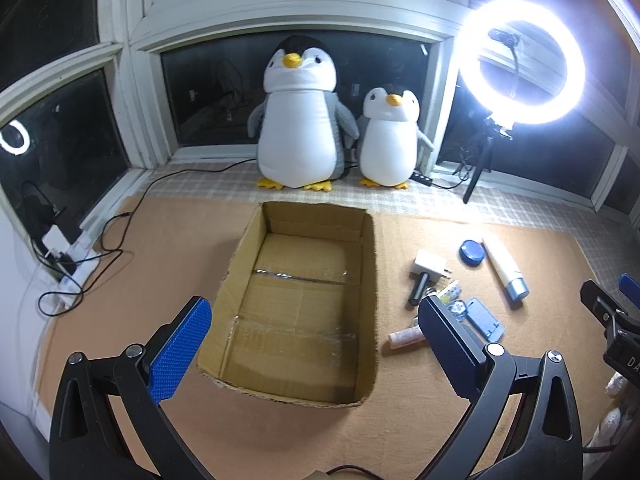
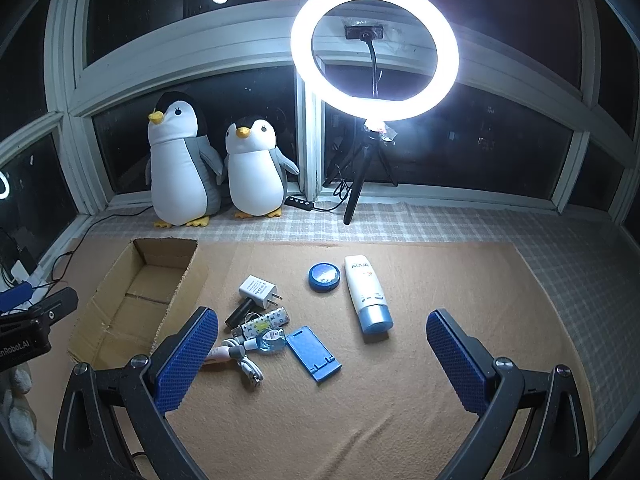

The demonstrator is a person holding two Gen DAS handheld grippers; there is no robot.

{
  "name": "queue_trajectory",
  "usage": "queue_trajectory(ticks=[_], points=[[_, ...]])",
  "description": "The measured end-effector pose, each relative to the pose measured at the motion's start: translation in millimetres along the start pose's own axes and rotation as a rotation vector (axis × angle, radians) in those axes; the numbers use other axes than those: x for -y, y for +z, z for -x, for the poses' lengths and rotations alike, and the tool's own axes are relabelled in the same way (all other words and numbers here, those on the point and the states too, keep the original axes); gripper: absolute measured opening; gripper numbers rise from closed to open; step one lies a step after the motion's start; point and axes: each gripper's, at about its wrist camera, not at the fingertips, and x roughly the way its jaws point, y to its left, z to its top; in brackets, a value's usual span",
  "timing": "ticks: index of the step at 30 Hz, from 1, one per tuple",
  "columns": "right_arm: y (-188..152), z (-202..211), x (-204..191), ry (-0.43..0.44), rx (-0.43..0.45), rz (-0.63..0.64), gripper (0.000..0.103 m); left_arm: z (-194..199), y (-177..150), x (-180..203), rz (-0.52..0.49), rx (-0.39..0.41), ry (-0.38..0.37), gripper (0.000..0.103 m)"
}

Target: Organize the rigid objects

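1. Fingers of the left gripper (image 1: 316, 354) and right gripper (image 2: 322, 354) are spread wide, holding nothing.
2. Between the right fingers lies a blue phone stand (image 2: 313, 354); beyond it, sunscreen tube (image 2: 367, 294), blue tin (image 2: 324, 277), charger plug (image 2: 259, 291).
3. Between the left fingers sits the empty cardboard box (image 1: 300, 304).
4. Judged step: nothing packed yet; next, close on one item.

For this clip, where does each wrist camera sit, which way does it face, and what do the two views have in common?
Left wrist: sits behind the open left gripper, facing the empty cardboard box and the window; the right gripper's tip shows at the right edge.
Right wrist: sits behind the open right gripper, facing the clutter on the mat: AQUA tube, blue tin, phone stand.
Shared: box, clutter, two plush penguins, ring light.
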Motion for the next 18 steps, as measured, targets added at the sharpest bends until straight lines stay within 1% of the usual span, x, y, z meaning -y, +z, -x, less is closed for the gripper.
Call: queue_trajectory(ticks=[10, 12, 14, 18], points=[[-0.5, -7.6, -2.9, 0.005, -0.008, 0.010, 0.103, -8.7, -7.5, -31.2, 0.034, -0.013, 0.056, 0.103], [-2.3, -9.3, -1.4, 0.018, -0.003, -0.002, 0.103, -13.5, -9.3, -43.3, 0.047, -0.022, 0.082, 0.103], [-4.2, -11.1, -0.2, 0.053, 0.003, -0.014, 0.103, -18.9, -11.0, -54.0, 0.055, -0.032, 0.109, 0.103], [-9.6, -15.1, 1.7, 0.070, 0.006, 0.001, 0.103, -36.5, -17.4, -79.3, 0.065, -0.056, 0.173, 0.103]])
